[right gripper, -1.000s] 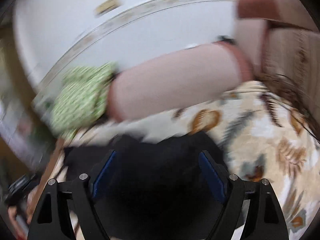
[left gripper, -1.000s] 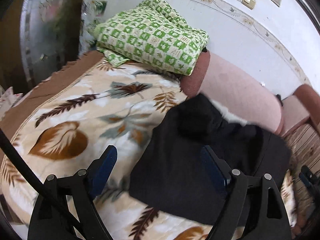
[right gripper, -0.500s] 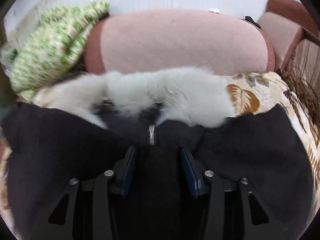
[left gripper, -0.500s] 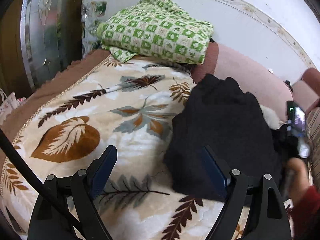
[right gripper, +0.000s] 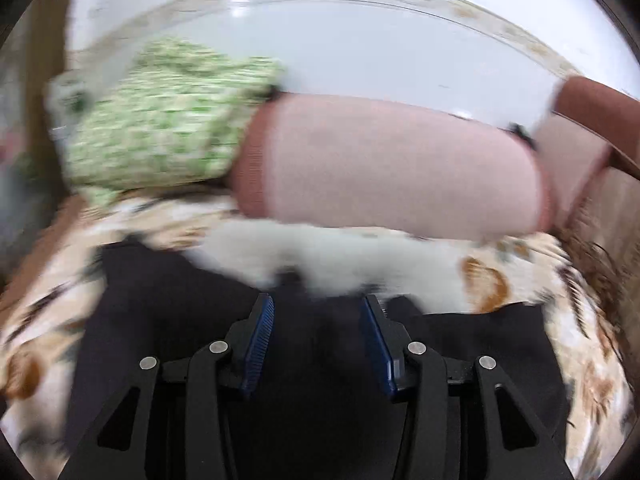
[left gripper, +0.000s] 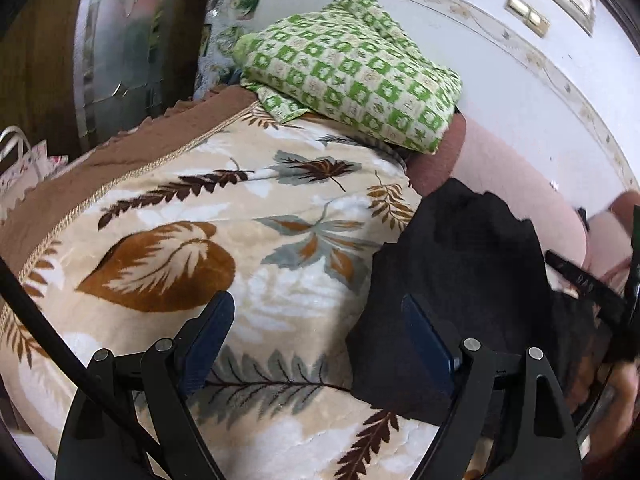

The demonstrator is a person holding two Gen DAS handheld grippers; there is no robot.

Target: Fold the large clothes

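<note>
A black garment (left gripper: 456,280) with a white fur collar (right gripper: 332,256) lies bunched on a leaf-patterned blanket (left gripper: 200,248). My left gripper (left gripper: 316,328) is wide open and empty, low over the blanket, with its right finger (left gripper: 424,332) at the garment's left edge. My right gripper (right gripper: 316,324) hovers over the black garment (right gripper: 160,320) just short of the collar. Its jaws are half open with black cloth showing between them; the view is blurred. In the left wrist view the right gripper (left gripper: 592,292) shows at the garment's right side.
A green checked folded cloth (left gripper: 352,76) lies at the head of the sofa on a pink bolster (right gripper: 392,164). A white wall (left gripper: 480,40) stands behind. A mirrored door (left gripper: 120,40) and a paper bag (left gripper: 20,160) are at the left.
The right gripper has pulled back from the collar and its jaws have widened slightly. The left gripper stayed open and shifted a little. The garment looks more bunched.
</note>
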